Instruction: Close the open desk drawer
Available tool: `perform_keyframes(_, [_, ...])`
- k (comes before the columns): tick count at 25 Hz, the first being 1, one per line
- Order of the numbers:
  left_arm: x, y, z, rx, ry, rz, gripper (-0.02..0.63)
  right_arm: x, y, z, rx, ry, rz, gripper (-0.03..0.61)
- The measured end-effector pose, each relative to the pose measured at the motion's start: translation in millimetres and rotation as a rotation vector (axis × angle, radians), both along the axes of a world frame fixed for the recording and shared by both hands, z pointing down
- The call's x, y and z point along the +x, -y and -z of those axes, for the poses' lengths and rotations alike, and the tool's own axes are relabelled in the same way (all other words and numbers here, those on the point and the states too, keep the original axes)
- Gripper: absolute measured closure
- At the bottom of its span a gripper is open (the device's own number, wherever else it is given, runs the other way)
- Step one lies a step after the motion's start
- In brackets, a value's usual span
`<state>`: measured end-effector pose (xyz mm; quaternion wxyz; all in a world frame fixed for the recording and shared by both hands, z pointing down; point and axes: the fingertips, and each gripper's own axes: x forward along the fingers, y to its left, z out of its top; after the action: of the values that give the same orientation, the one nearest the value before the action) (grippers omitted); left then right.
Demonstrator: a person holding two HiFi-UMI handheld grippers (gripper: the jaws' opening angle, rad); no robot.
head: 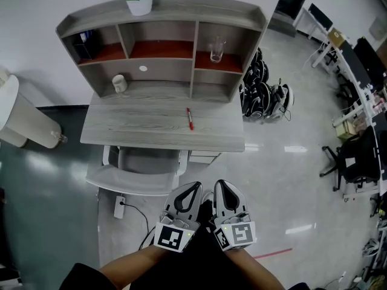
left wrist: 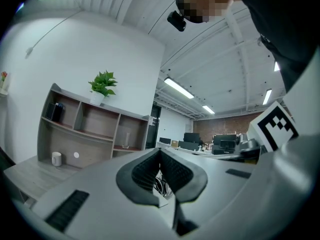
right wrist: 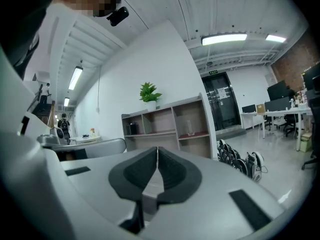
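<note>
A grey wooden desk with a shelf hutch stands ahead of me in the head view. Under its right front edge a pale drawer sticks out a little, open. Both grippers hang side by side below the desk, over the floor and well short of the drawer. The left gripper has its jaws together with nothing in them, as its tips meet in its own view. The right gripper is likewise shut and empty. Both point level towards the hutch.
A grey chair is pushed in under the desk's left half, next to the drawer. A red pen lies on the desktop. A power strip and its cable lie on the floor. Dark bags sit to the desk's right.
</note>
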<state>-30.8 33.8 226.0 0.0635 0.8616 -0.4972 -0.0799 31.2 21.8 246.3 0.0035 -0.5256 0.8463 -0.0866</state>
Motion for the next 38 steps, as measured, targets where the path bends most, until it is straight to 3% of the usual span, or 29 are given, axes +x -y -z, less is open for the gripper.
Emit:
perform_keyframes(14, [3.3, 6.2, 12.6, 0.037, 0.012, 0.027, 0.603, -5.6, -4.4, 21.5, 0.071, -0.097, 0.009, 0.563])
perform_keyframes(38, [17.2, 8.5, 11.4, 0.026, 0.004, 0.016, 0.603, -0.7, -4.9, 16.7, 0.055, -0.1, 0.013, 0.563])
